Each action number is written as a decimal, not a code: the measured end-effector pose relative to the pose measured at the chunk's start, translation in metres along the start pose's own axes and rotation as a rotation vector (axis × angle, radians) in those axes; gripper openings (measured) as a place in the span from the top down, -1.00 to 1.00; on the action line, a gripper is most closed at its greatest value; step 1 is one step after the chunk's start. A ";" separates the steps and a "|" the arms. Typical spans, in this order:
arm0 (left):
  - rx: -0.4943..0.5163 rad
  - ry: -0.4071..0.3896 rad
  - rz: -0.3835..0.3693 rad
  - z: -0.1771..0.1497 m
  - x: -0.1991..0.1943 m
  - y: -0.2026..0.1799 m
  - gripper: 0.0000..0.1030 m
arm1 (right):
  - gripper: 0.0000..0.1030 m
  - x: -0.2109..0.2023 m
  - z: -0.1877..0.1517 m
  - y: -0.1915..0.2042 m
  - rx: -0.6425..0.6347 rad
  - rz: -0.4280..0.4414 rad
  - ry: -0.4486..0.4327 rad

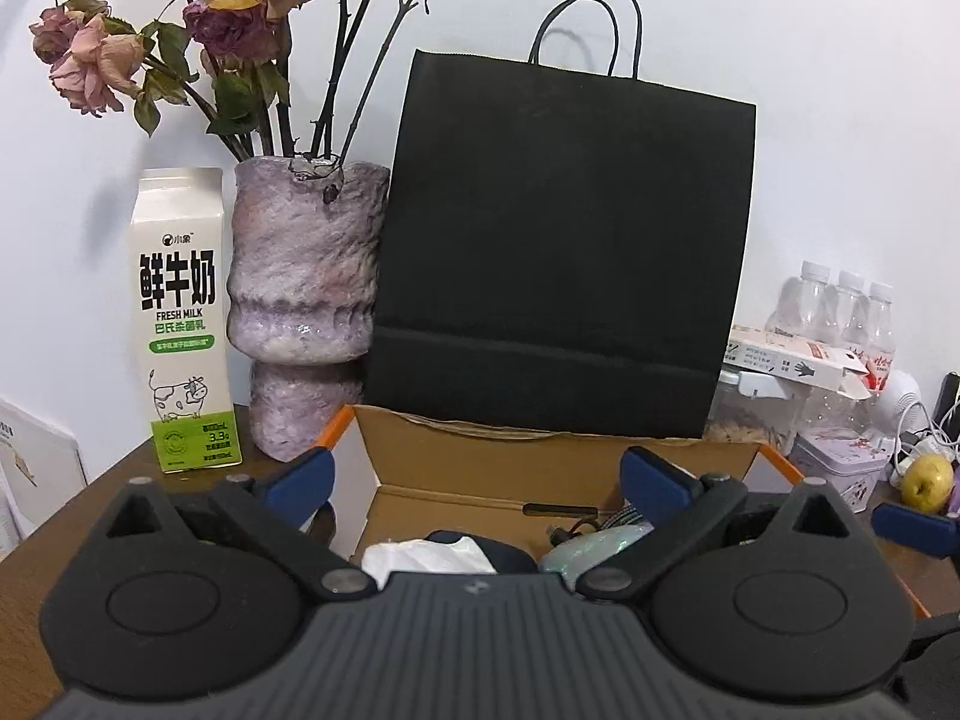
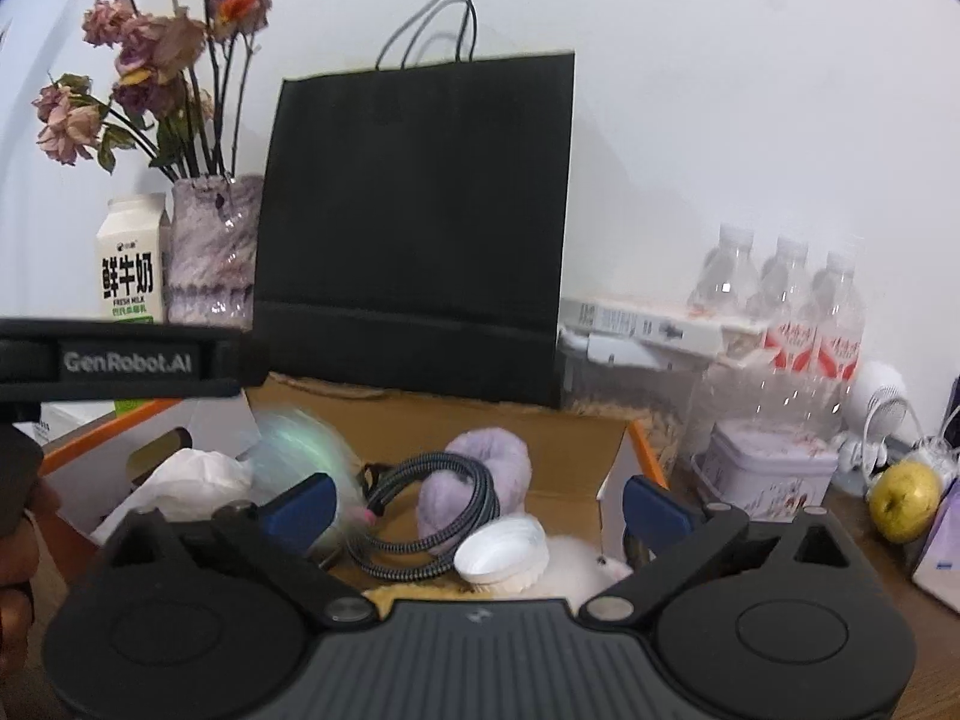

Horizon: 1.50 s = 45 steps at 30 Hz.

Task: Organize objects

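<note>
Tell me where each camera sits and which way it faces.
Left wrist: rides the left hand-held gripper, facing the cardboard box and black bag; its open fingers show.
Right wrist: rides the right hand-held gripper, over the box; its open fingers and the other gripper's strap show.
Shared: bag, box, milk carton, vase.

The light is soft and even, and the white wall (image 1: 780, 120) looks bright. The black bag (image 1: 558, 252) is so dark that its folds hardly show. Its handles throw a faint grey shadow on the wall. The left view is sharp. The right view is a bit blurry, mostly the bottles (image 2: 786, 300) at 3 o'clock. Both pictures bend at the edges, with dark corners.
</note>
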<state>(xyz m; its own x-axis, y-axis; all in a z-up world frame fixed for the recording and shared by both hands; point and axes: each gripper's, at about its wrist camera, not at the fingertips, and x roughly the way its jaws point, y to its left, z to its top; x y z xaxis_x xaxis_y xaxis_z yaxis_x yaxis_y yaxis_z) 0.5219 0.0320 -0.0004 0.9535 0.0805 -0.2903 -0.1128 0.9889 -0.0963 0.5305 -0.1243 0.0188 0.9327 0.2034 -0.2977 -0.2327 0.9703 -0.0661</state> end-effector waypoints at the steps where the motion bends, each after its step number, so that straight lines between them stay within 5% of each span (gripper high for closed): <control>1: 0.000 0.001 0.003 0.000 0.000 0.000 -1.00 | -1.00 0.000 0.000 0.000 0.002 -0.002 0.001; 21: 0.055 -0.007 0.003 -0.003 -0.052 0.004 -1.00 | -1.00 -0.040 0.004 -0.003 0.033 -0.009 0.012; 45: 0.070 0.113 -0.005 -0.049 -0.231 0.029 -1.00 | -1.00 -0.217 -0.021 0.020 0.058 0.030 0.068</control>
<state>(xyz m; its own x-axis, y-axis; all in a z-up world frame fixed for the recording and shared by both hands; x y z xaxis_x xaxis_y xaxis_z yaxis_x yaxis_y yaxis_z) 0.2846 0.0356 0.0171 0.9163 0.0646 -0.3954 -0.0843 0.9959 -0.0324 0.3179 -0.1516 0.0616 0.9040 0.2254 -0.3632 -0.2423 0.9702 -0.0009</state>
